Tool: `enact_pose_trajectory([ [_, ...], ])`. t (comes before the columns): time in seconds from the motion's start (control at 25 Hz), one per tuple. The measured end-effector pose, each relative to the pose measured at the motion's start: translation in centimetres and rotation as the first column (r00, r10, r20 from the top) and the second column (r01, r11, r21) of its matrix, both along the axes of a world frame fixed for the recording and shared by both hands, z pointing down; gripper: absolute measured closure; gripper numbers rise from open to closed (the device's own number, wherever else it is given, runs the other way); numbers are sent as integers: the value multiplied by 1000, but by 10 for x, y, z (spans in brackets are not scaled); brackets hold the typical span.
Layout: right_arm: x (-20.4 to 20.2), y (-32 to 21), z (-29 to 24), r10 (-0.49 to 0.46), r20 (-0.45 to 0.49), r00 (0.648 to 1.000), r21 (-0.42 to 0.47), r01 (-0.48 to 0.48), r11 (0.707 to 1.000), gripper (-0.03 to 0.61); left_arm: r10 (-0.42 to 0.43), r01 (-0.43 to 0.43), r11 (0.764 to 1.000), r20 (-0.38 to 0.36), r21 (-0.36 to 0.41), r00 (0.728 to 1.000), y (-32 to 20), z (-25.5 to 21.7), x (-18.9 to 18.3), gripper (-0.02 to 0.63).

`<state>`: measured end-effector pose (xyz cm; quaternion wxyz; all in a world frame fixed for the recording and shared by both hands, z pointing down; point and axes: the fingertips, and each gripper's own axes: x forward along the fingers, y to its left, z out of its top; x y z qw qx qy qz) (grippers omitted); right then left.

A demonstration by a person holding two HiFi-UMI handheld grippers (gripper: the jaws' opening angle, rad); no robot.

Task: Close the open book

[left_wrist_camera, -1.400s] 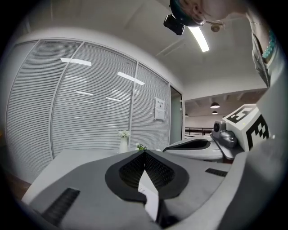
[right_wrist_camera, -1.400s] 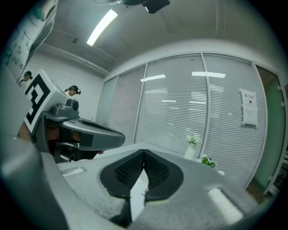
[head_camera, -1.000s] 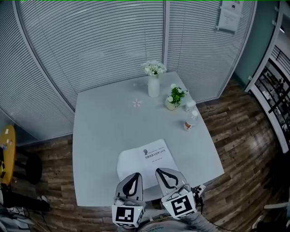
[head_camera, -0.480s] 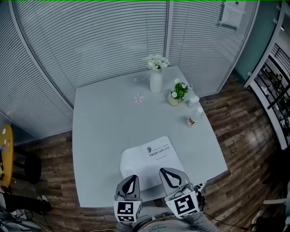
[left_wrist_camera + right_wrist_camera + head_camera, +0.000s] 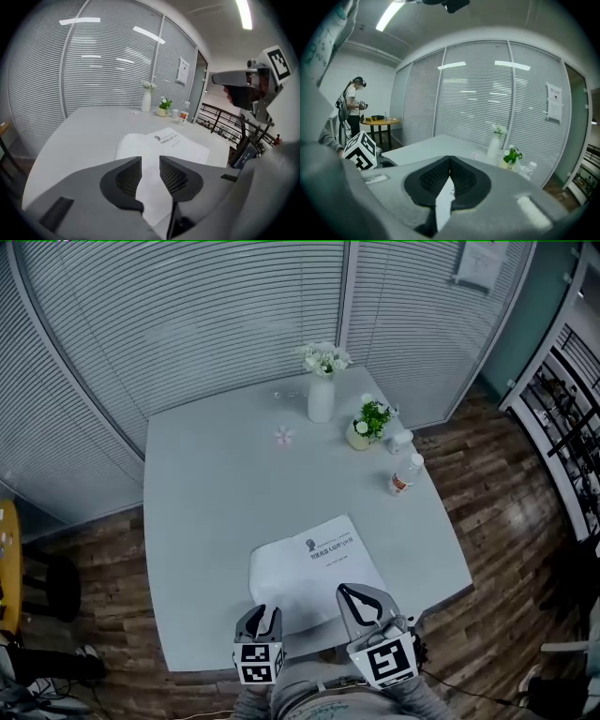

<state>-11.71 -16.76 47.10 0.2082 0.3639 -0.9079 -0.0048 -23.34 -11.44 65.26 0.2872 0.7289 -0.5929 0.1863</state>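
Risk, counter (image 5: 206,521): the open book (image 5: 314,568) lies near the near edge, with both claws just over that side. If it is pushed rather than lifted, it is judged likely to slide or be nudged off.

Risk, pages: the left-hand leaf appears bowed. If only a single sheet is pinched, a crease or tear is judged possible instead of a clean fold-over.

Left claw (image 5: 150,161): held low and pointed down toward the book. Its jaws are opening, and nothing is pressed between the pads.

Right claw (image 5: 449,161): held beside the left claw and aimed shallower. Its jaws are drawn together at the tips, and no page is seen clamped.
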Motion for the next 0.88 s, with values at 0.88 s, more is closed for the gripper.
enact_pose_trajectory([
  [0.88, 20, -8, 4, 58, -19, 998, -13, -59, 998, 577, -98, 70, 936, -63, -344, 993, 27, 102, -25, 469],
])
